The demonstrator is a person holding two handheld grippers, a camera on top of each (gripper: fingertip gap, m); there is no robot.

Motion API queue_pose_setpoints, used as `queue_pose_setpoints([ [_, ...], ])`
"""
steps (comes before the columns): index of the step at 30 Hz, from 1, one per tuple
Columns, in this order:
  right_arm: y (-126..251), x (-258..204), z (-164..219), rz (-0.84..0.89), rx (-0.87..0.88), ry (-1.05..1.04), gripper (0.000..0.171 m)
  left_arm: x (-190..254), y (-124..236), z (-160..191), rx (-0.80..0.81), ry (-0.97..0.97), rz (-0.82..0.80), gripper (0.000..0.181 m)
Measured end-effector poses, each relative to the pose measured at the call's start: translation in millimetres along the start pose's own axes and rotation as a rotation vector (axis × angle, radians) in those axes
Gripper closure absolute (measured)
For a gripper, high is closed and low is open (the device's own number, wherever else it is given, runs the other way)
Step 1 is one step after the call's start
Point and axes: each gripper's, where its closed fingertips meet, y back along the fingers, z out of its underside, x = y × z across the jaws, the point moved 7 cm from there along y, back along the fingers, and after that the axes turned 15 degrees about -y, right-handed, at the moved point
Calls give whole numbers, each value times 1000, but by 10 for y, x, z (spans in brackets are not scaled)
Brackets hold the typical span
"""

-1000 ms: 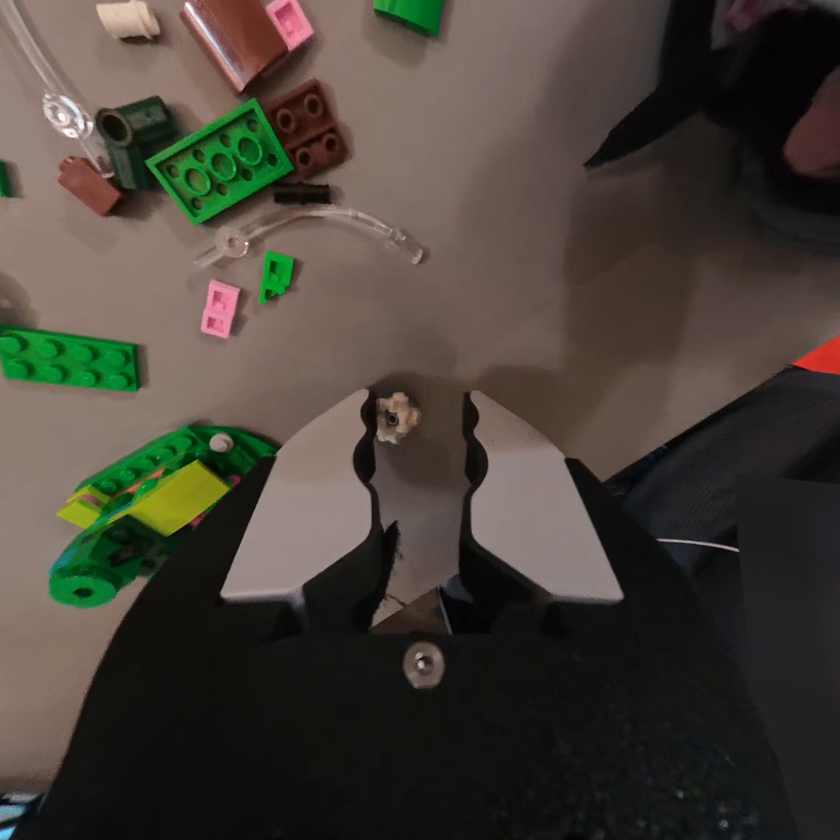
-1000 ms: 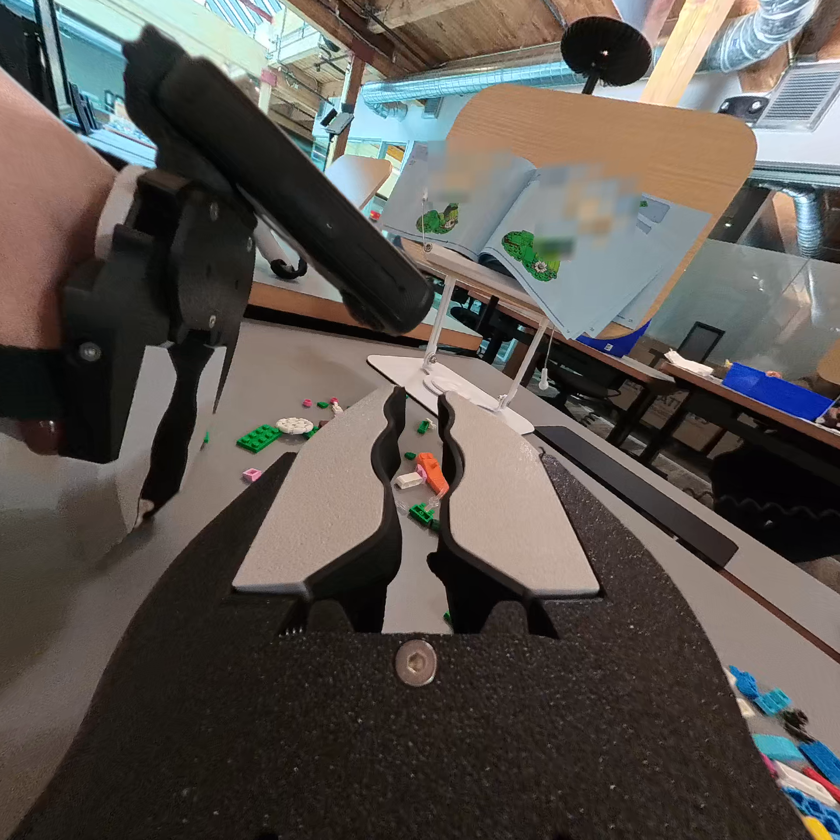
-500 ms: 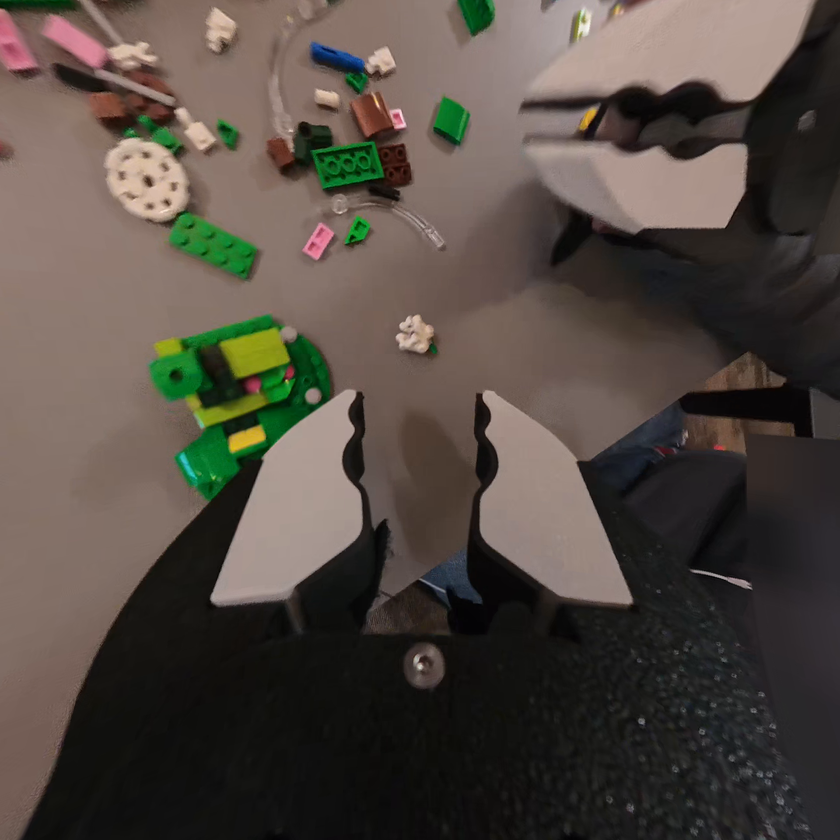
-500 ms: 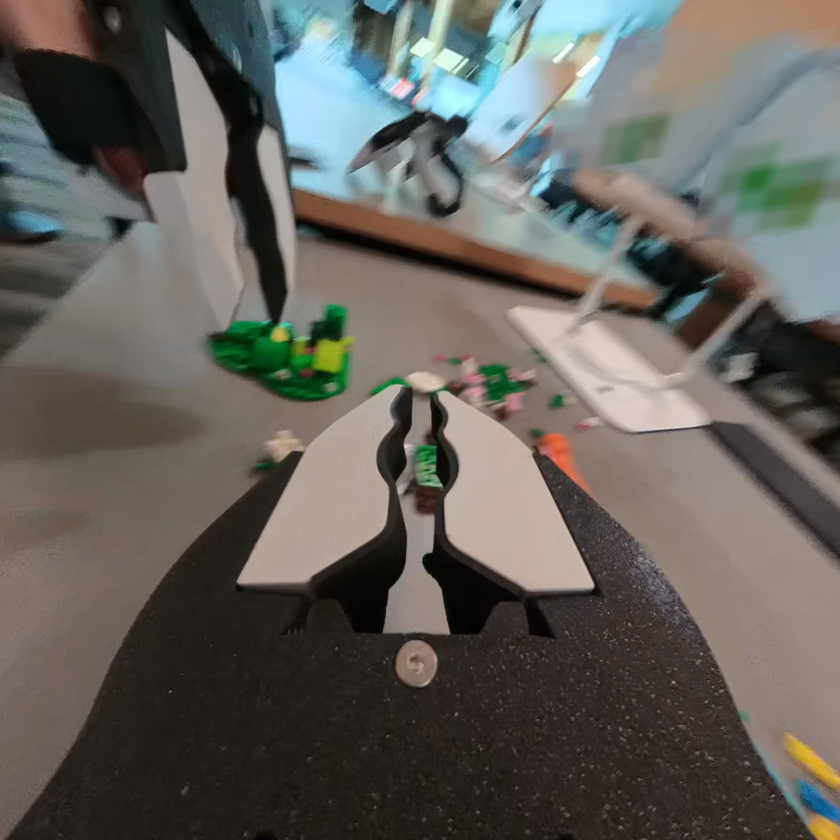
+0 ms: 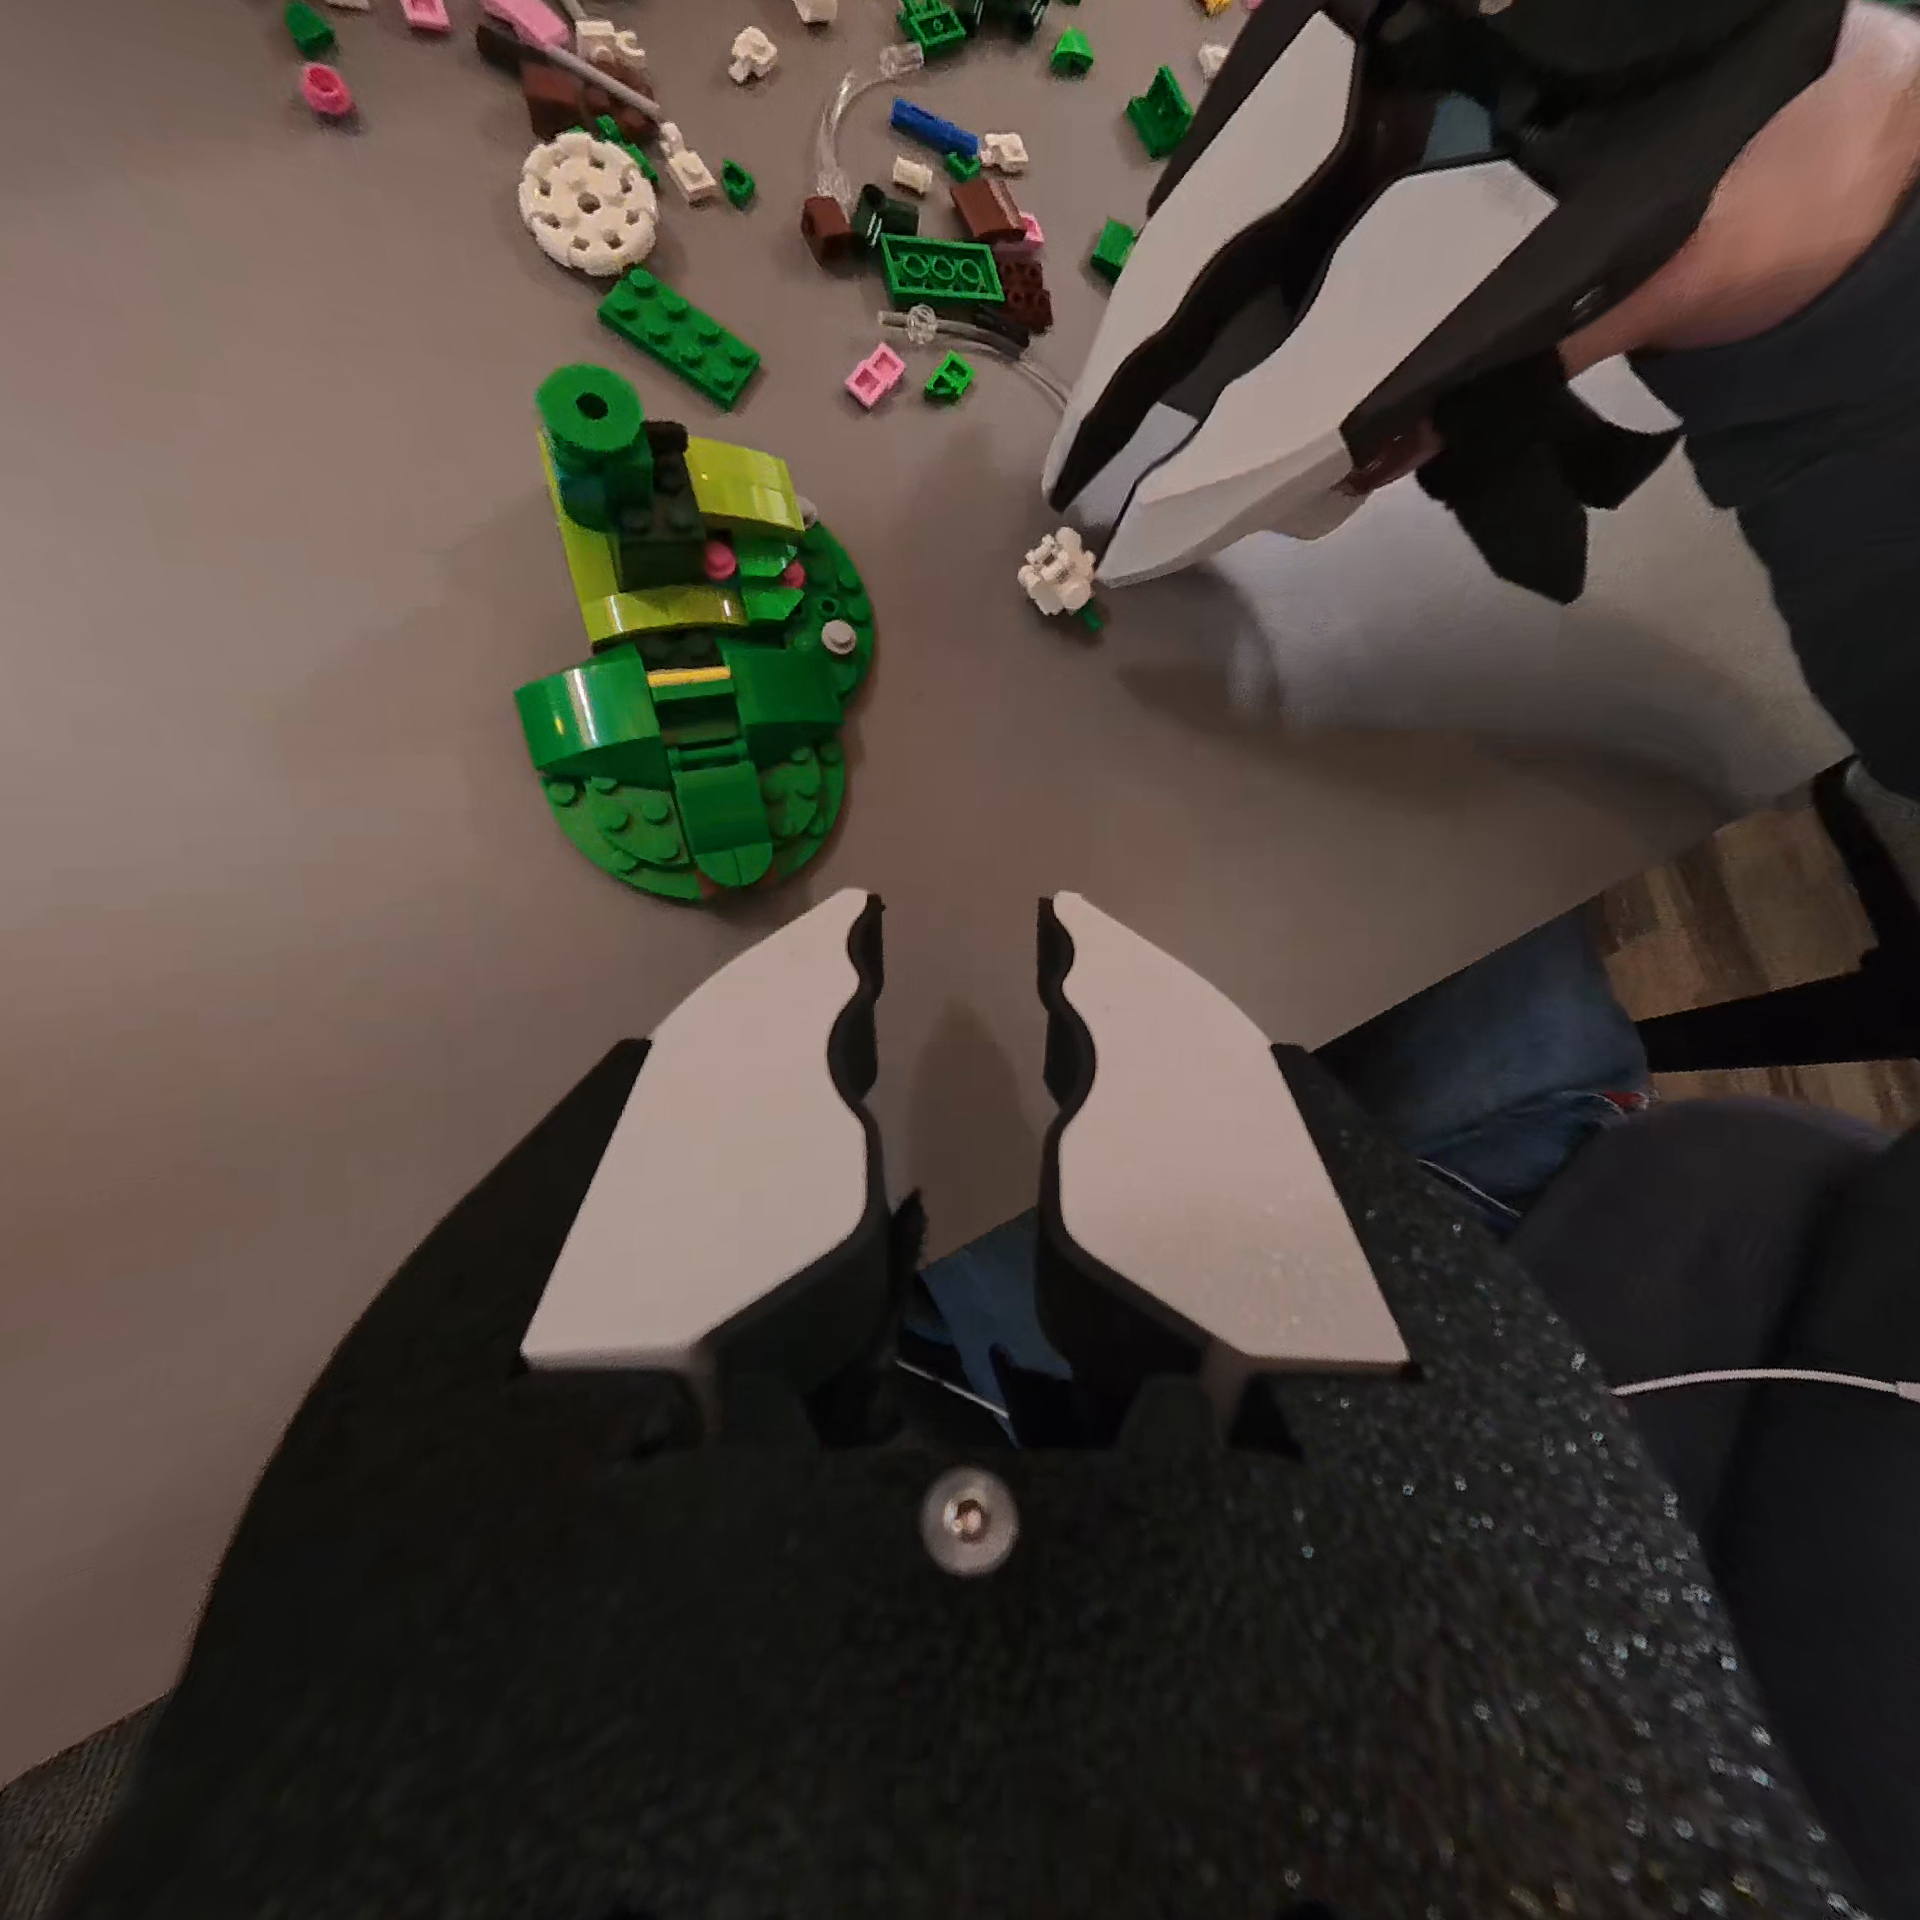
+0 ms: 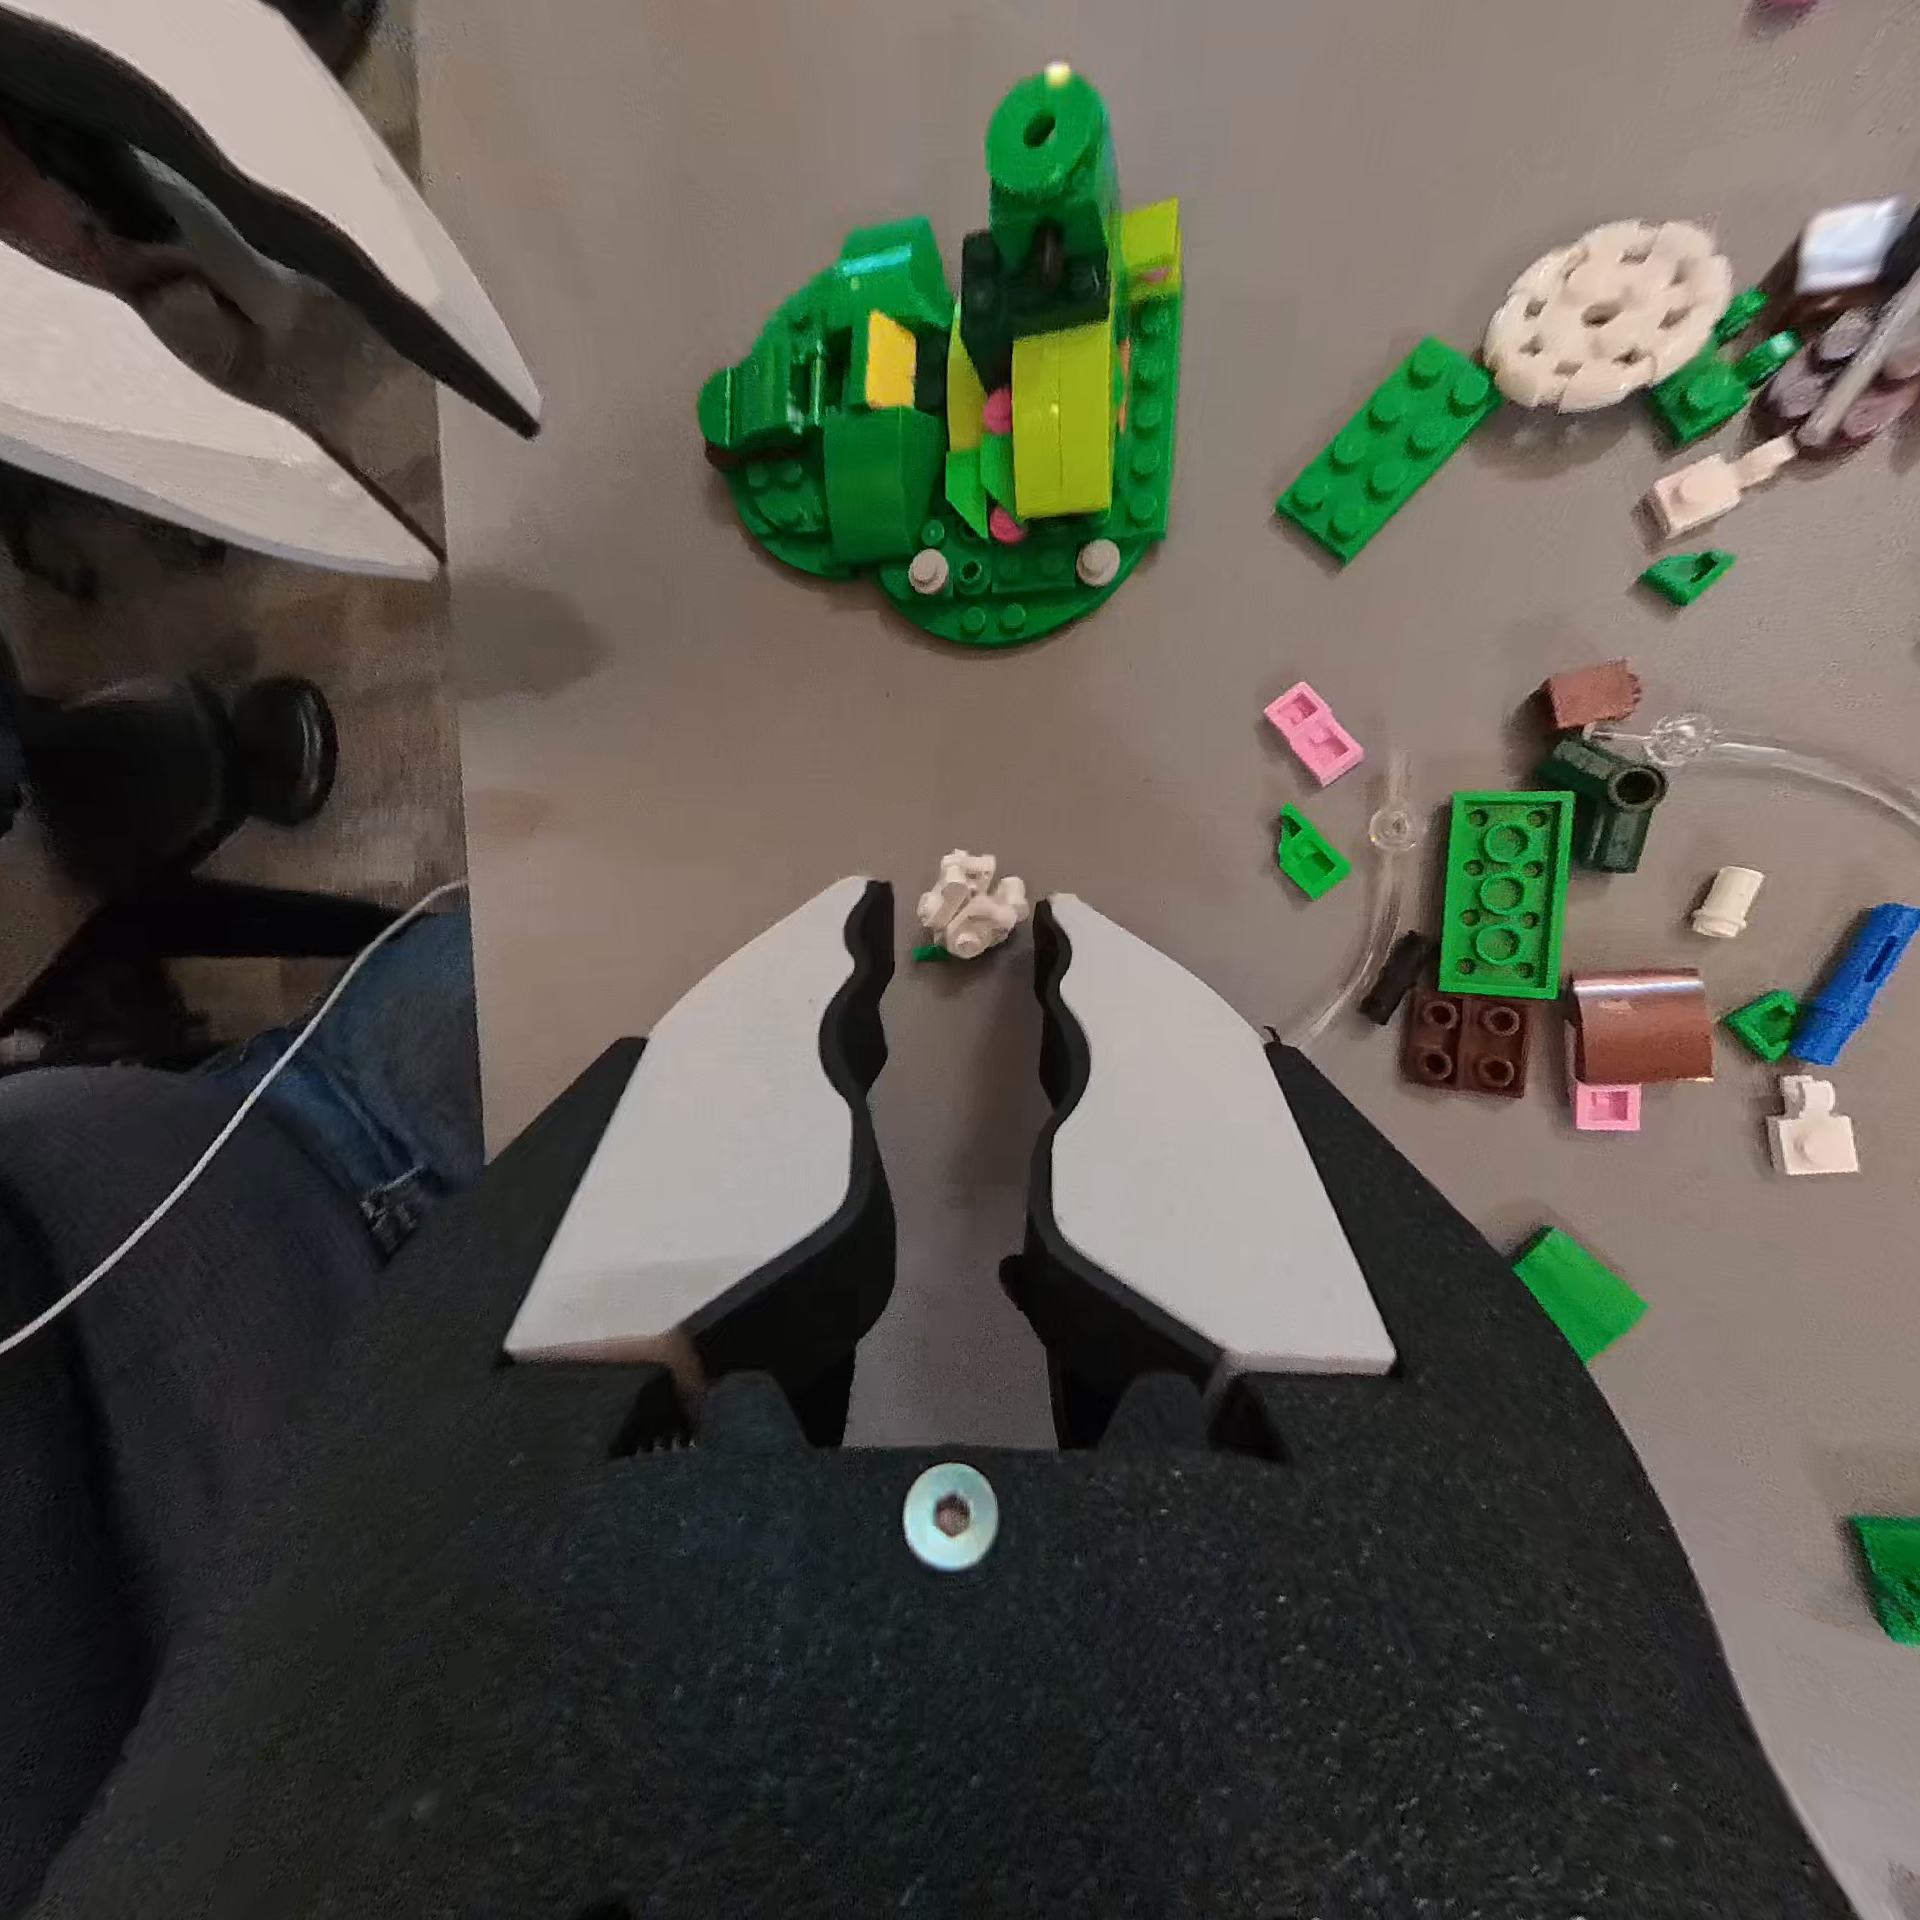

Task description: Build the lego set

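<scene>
A green lego build [image 5: 686, 644] with lime parts and a round green top stands on the grey table; it also shows in the right wrist view [image 6: 977, 384]. A small white flower piece [image 6: 968, 902] with a green stem lies on the table just past my right gripper [image 6: 961, 914], which is open and straddles it. In the left wrist view the flower [image 5: 1058, 571] lies at the right gripper's [image 5: 1081, 540] tips. My left gripper [image 5: 958, 914] is open and empty, raised near the table's front edge.
Loose pieces lie scattered past the build: a white round plate [image 5: 588, 202], a green 2x4 plate [image 5: 677, 335], pink tiles [image 6: 1311, 729], brown bricks [image 6: 1465, 1039], a clear curved tube [image 6: 1766, 758], a blue brick [image 6: 1855, 982]. The table edge [image 6: 457, 727] and a person's legs are at left. My right fingertips sit around 11 cm from my left ones.
My left gripper let go of the white flower and drew back and up. My right gripper swung down over the table and opened around the flower.
</scene>
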Motion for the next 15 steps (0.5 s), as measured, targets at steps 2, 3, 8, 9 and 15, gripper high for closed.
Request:
queue_pose_setpoints([
  [2, -26, -22, -20, 29, -79, -5, 145, -17, 6, 20, 12, 5, 5, 153],
  [3, -42, -29, -33, 46, -108, -1, 145, -22, 4, 31, 15, 6, 8, 153],
  [8, -118, -47, -67, 103, -211, 12, 148, -33, -8, 77, 15, -1, 20, 153],
  [9, -128, -50, -68, 105, -224, 15, 150, -34, -10, 84, 15, -2, 23, 154],
  [15, -94, -171, -49, 37, -66, 268, 150, -38, 33, 77, 51, -24, 29, 155],
])
